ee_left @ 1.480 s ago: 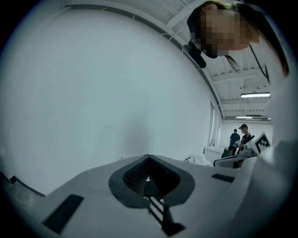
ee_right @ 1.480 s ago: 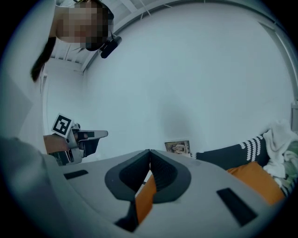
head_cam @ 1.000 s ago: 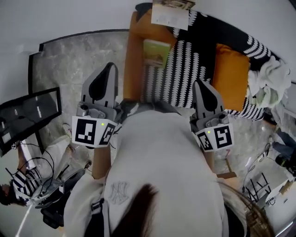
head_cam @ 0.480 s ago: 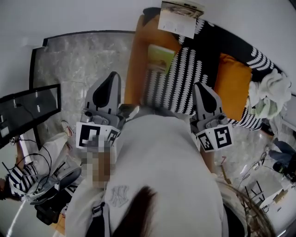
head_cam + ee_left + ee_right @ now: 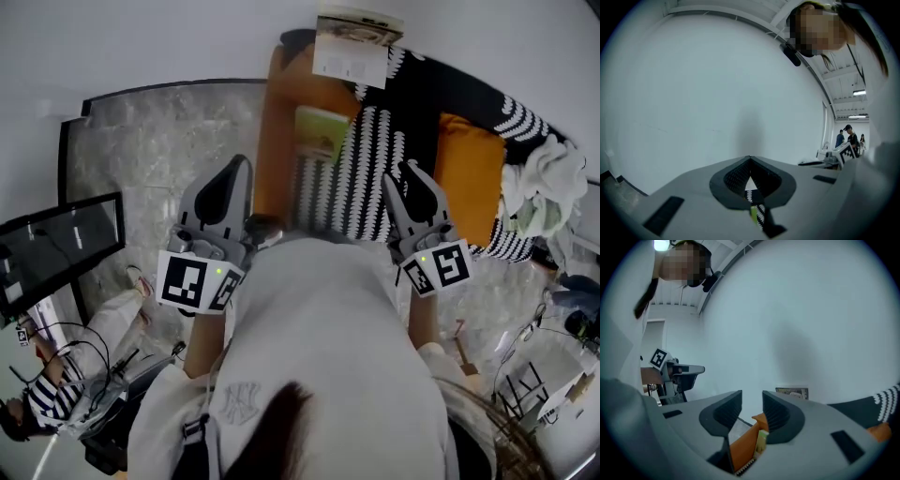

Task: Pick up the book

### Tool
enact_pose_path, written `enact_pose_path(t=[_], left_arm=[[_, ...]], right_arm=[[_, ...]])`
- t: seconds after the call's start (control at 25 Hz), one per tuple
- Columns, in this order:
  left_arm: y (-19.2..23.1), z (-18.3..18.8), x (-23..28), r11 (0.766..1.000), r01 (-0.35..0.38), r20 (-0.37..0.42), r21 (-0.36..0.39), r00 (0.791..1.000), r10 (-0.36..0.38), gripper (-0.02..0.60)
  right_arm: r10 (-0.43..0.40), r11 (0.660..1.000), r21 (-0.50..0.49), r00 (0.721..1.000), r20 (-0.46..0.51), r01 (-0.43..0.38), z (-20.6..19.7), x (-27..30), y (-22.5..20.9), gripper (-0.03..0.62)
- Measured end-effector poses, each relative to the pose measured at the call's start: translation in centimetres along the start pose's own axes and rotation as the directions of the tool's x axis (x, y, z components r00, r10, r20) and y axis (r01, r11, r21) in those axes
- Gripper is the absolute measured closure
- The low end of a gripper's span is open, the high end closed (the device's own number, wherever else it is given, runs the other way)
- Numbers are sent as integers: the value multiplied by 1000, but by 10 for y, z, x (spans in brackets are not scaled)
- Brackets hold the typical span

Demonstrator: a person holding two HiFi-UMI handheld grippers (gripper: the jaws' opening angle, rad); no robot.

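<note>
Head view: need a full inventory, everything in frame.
green book: 1, green, on the throw by the sofa's left arm
booklet: 1, white, top end of the sofa, by the wall
sofa: 1, orange
throw: 1, black-and-white, over the sofa
cushion: 1, orange, right
cloth heap: 1, whitish, far right
monitor: 1, black, left
bystander: 1, striped sleeve, lower left
left gripper: grey, shut, empty
right gripper: grey, jaws just been opening, nothing between
</note>
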State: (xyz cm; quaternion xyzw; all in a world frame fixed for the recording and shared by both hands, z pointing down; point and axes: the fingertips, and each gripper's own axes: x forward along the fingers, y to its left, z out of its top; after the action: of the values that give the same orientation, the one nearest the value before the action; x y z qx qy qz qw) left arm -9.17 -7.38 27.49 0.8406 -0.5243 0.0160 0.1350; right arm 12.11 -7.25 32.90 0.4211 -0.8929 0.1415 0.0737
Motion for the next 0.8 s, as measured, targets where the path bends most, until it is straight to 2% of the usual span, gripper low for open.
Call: enact_pose_path(t=[0.04, 0.08, 0.24, 0.36, 0.44, 0.52, 0.8], left_arm=[[0, -2, 3, 1000, 3, -8, -1, 1000, -3, 572], [1, -3, 5, 1000, 5, -18, -2, 1000, -5, 572], [5, -13, 13, 1000, 2, -65, -6, 998, -2, 572], [11, -20, 24, 1000, -6, -102, -4, 995, 6, 572], [16, -23, 32, 1000, -13, -124, -3, 992, 12, 572], [18, -27, 42, 1000, -16, -142, -5, 990, 15, 572], [23, -43, 80, 1000, -12, -212, -12, 977, 9, 572]], right_arm=[[6, 1000, -3, 1000, -25, -6, -6, 7, -6, 432], [11, 1000, -10, 999, -47, -11, -13, 15, -13, 405], [39, 997, -68, 995, -96, -46, -39, 49, -40, 398], [120, 983, -125, 984, -134, -137, -68, 82, -54, 395], [184, 966, -147, 965, -189, -213, -96, 105, -62, 384], [231, 954, -128, 939, -255, -270, -128, 125, -73, 366], [318, 935, -29, 868, -381, -355, -207, 184, -116, 338]])
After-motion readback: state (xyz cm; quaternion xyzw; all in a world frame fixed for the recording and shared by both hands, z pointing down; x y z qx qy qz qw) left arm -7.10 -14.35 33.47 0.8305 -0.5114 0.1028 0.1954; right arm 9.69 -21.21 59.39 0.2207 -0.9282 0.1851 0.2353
